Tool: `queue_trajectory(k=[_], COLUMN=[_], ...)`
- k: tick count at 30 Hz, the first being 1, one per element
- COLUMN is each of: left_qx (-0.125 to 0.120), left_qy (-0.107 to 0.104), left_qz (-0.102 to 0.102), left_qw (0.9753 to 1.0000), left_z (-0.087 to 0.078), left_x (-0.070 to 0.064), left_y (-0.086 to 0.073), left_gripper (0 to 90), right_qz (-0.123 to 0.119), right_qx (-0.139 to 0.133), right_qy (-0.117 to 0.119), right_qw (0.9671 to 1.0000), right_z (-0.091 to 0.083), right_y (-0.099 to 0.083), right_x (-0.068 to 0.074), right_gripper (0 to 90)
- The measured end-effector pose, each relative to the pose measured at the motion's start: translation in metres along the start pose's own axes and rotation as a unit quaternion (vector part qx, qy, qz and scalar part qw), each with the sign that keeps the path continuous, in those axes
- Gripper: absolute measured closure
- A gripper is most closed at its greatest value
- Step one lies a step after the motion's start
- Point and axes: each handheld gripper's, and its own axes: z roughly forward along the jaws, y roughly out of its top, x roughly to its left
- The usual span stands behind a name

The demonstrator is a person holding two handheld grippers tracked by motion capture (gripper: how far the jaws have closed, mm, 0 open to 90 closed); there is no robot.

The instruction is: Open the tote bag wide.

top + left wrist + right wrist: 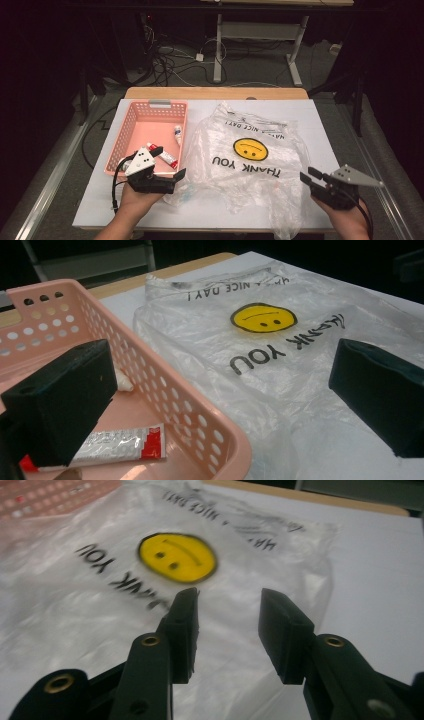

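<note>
A clear plastic bag with a yellow smiley and "THANK YOU" print lies crumpled across the middle of the white tabletop. To its left sits a pink perforated basket holding a red-and-white tube and a smaller tube. My left gripper is open wide at the basket's near right corner, one jaw over the basket and tube, the other over the bag. My right gripper hovers open at the bag's near right edge, nothing between its jaws above the bag.
The white sheet covers a wooden table whose far edge shows. Bare white surface lies right of the bag. Beyond the table, cables and a desk frame stand on the dark floor.
</note>
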Motion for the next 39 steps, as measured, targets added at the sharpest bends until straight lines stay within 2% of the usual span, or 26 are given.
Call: queue_trajectory(k=[1,2,5,6,7,8,10,13,16,18,20,21,22,25,26,28,29,30,31,33,35,39], left_qx=[0.0,0.002,0.001,-0.001,-0.002,-0.002,-0.002,-0.001,-0.003,-0.005,-0.003,-0.003,-0.002,-0.001,-0.001,-0.002,-0.003,-0.003,-0.003,-0.002,-0.002,-0.001], left_qy=[0.002,0.005,0.01,0.012,0.014,0.016,0.018,0.02,0.021,0.021,0.023,0.023,0.023,0.022,0.021,0.02,0.02,0.02,0.017,0.015,0.014,0.012], left_qz=[-0.002,-0.004,-0.01,-0.011,-0.014,-0.013,-0.015,-0.021,-0.023,-0.024,-0.019,-0.019,-0.02,-0.024,-0.024,-0.026,-0.025,-0.023,-0.022,-0.02,-0.019,-0.018], left_qw=[1.0,1.0,0.9999,0.9999,0.9998,0.9998,0.9997,0.9996,0.9995,0.9995,0.9995,0.9995,0.9995,0.9995,0.9995,0.9995,0.9995,0.9995,0.9996,0.9997,0.9997,0.9998], left_z=[-0.002,-0.004,-0.008,-0.01,-0.012,-0.013,-0.015,-0.018,-0.021,-0.022,-0.023,-0.023,-0.024,-0.024,-0.024,-0.024,-0.025,-0.024,-0.023,-0.022,-0.022,-0.021], left_x=[0.001,0.002,0.004,0.005,0.005,0.005,0.005,0.006,0.006,0.006,0.006,0.006,0.006,0.007,0.007,0.006,0.006,0.005,0.003,0.002,0.002,0.001], left_y=[-0.001,-0.002,-0.005,-0.005,-0.006,-0.007,-0.008,-0.01,-0.011,-0.011,-0.012,-0.012,-0.012,-0.013,-0.013,-0.013,-0.013,-0.013,-0.012,-0.012,-0.011,-0.011], left_gripper=[0.0,0.0,0.0,0.0,0.0,0.0,0.0,0.0,0.0,0.0,0.0,0.0,0.0,0.0,0.0,0.0,0.0,0.0,0.0,0.0,0.0,0.0], right_qz=[0.004,0.009,0.021,0.021,0.026,0.044,0.044,0.058,0.072,0.071,0.073,0.073,0.077,0.08,0.079,0.083,0.083,0.084,0.082,0.076,0.077,0.097], right_qx=[-0.002,-0.005,0.003,0.003,0.008,0.023,0.028,0.043,0.062,0.074,0.09,0.09,0.101,0.12,0.123,0.131,0.131,0.126,0.126,0.124,0.117,0.102], right_qy=[-0.006,-0.021,-0.031,-0.031,-0.034,-0.037,-0.043,-0.059,-0.057,-0.058,-0.054,-0.054,-0.049,-0.036,-0.034,-0.037,-0.037,-0.044,-0.046,-0.052,-0.069,-0.096], right_qw=[1.0,0.9997,0.9993,0.9993,0.9991,0.9981,0.9977,0.9956,0.9939,0.993,0.9917,0.9917,0.9907,0.9889,0.9887,0.9872,0.9872,0.9874,0.9875,0.9879,0.9877,0.9854], right_z=[0.006,0.022,0.045,0.045,0.055,0.076,0.083,0.108,0.134,0.149,0.158,0.158,0.166,0.174,0.176,0.178,0.178,0.178,0.177,0.175,0.17,0.151], right_y=[0.004,0.012,0.021,0.021,0.024,0.031,0.034,0.044,0.053,0.058,0.059,0.059,0.057,0.054,0.053,0.051,0.051,0.049,0.049,0.05,0.051,0.046], right_x=[-0.007,-0.022,-0.042,-0.042,-0.049,-0.063,-0.067,-0.083,-0.102,-0.111,-0.115,-0.115,-0.117,-0.117,-0.117,-0.117,-0.117,-0.116,-0.116,-0.118,-0.121,-0.135], right_gripper=[60.0,60.8,60.8,60.8,60.5,58.1,57.2,52.1,50.2,50.2,50.3,50.3,51.8,59.8,63.3,75.8,75.8,86.9,89.2,89.6,89.6,89.5])
